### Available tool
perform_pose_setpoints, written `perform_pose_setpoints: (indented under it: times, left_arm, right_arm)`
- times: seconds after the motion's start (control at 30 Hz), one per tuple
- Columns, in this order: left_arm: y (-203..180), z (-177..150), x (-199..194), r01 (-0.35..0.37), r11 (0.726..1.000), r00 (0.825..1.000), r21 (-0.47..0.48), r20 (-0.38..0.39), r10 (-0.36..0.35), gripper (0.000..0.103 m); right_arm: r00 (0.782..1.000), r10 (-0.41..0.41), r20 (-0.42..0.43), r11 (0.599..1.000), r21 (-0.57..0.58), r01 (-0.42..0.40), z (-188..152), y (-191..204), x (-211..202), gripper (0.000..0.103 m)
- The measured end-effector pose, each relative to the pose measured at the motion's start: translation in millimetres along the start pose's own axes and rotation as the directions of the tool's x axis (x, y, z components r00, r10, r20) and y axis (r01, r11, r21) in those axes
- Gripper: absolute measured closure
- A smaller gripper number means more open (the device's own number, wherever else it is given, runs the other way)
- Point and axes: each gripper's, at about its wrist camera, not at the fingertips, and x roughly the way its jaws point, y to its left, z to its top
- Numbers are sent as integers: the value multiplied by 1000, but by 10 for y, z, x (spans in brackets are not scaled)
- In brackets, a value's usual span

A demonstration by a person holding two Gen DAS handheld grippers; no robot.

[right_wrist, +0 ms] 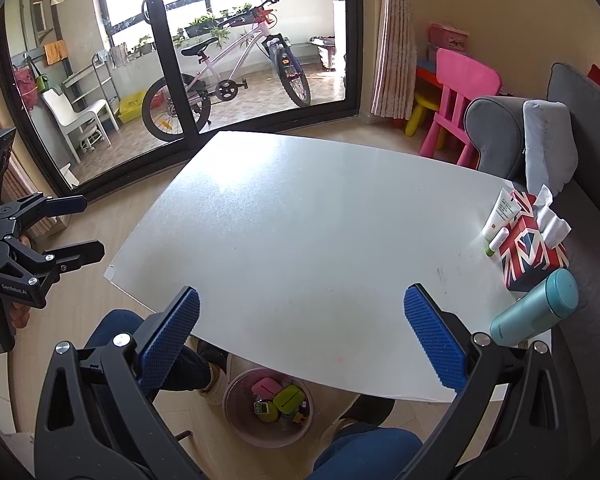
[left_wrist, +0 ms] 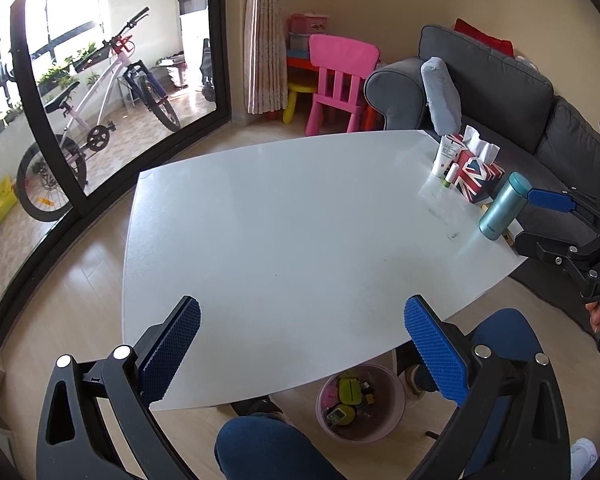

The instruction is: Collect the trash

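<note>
Both my hand-held grippers — left (left_wrist: pixel 300 344), right (right_wrist: pixel 300 340) — hover wide open and empty over the desk (left_wrist: pixel 300 220); trash fills the bin (right_wrist: pixel 240 428) underneath. Risk: mistaking the flask (right_wrist: pixel 536 312) for rubbish.

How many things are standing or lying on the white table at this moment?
4, all along the table's sofa-side edge: a white tube and a small stick beside the flag tissue box, and a teal bottle nearer. Something small may hide behind the bottle.
</note>
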Motion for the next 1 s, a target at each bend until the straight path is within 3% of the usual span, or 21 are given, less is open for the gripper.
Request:
perform_pose_setpoints:
  times: [1.0]
  left_arm:
    - [-7,4,44,17,1000,1000,0,-7,-17,5]
  right_arm:
    - [1000,-1,0,1000,3,1,-16,9,-9,3]
